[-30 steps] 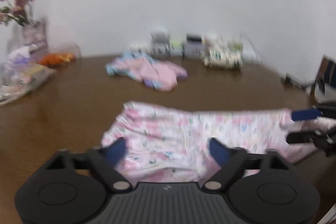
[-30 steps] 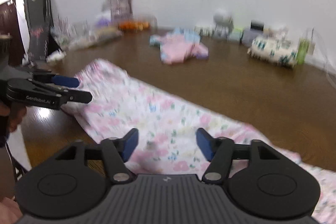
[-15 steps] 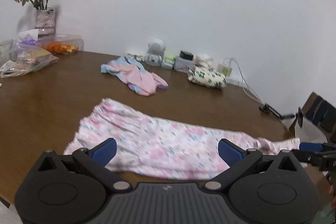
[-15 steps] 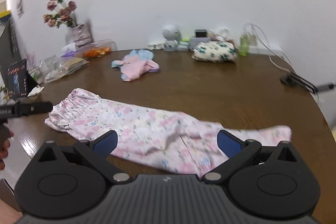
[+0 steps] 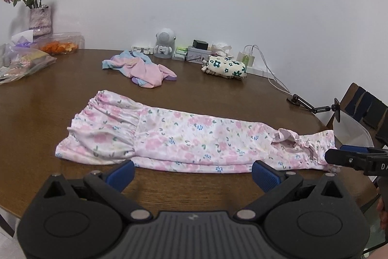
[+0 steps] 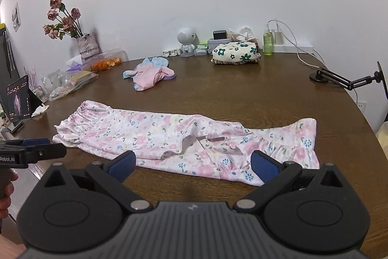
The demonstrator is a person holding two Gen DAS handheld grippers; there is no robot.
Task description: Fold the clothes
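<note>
pink floral garment [image 5: 184,142] flat and long on table [image 5: 218,94], both tools released

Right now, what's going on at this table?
A person is folding clothes with two handheld grippers. The floral pink garment lies folded lengthwise into a long strip on the brown table. The left gripper and right gripper are both open and empty, just short of its near edge. A second pink-and-blue garment waits farther back.

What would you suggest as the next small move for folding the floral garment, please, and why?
Probably bring the right gripper onto the floral garment's ruffled end nearest it, ready to fold it toward the gathered end: the garment lies long and flat on the table, and both grippers are open and empty.
</note>
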